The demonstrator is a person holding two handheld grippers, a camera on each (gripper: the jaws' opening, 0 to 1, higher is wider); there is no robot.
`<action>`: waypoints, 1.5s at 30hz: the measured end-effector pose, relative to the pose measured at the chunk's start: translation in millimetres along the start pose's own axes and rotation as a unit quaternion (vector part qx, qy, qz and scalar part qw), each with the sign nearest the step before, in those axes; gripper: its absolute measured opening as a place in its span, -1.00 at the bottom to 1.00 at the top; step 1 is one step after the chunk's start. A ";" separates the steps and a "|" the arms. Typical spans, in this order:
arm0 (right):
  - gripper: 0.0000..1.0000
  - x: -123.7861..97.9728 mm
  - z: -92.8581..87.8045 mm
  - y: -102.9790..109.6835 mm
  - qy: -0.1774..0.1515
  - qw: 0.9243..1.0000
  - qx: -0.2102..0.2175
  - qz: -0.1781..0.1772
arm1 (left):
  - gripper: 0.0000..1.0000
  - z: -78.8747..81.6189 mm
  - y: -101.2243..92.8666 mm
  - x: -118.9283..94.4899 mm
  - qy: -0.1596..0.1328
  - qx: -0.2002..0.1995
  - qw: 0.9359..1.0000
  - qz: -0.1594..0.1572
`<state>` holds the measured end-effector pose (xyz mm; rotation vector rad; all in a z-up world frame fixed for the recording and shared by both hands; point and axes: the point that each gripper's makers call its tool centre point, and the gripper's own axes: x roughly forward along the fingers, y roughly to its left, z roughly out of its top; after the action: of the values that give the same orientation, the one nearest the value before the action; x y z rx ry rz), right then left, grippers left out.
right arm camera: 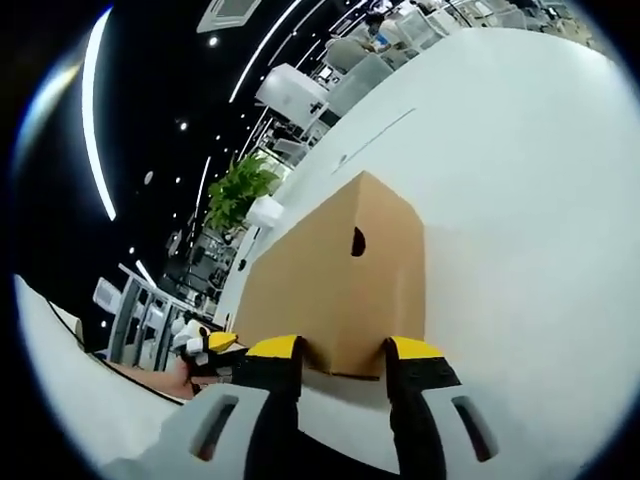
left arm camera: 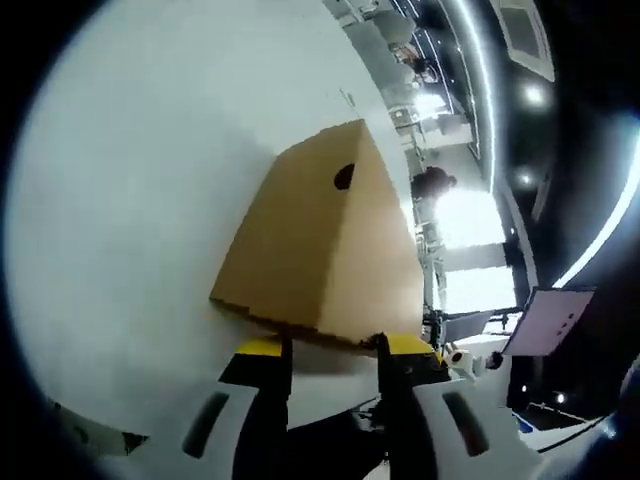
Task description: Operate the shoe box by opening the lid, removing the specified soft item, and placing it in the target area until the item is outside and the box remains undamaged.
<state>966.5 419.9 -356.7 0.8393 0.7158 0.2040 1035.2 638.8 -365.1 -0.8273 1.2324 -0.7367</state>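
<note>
Squarely between each gripper's yellow-tipped fingers (left arm camera: 262, 350) (right arm camera: 277, 350), the closed shoe box (left arm camera: 320, 250) (right arm camera: 345, 285).

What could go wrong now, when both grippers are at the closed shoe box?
1. Each gripper, left and right, straddles a thin cardboard edge of the shoe box; squeezing or prying hard may crease or tear it.
2. The box sits loose on the smooth white table, so uneven lifting from the two ends could slide or tip it.
</note>
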 end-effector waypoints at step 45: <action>-0.49 -10.9 2.6 5.8 0.039 0.989 0.133 0.041 | 0.01 30.0 17.1 -23.1 -0.066 0.047 0.997 0.020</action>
<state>960.7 417.4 -345.9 1.1222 0.7923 0.2190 1061.1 671.4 -364.3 -0.7597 1.0856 -0.6905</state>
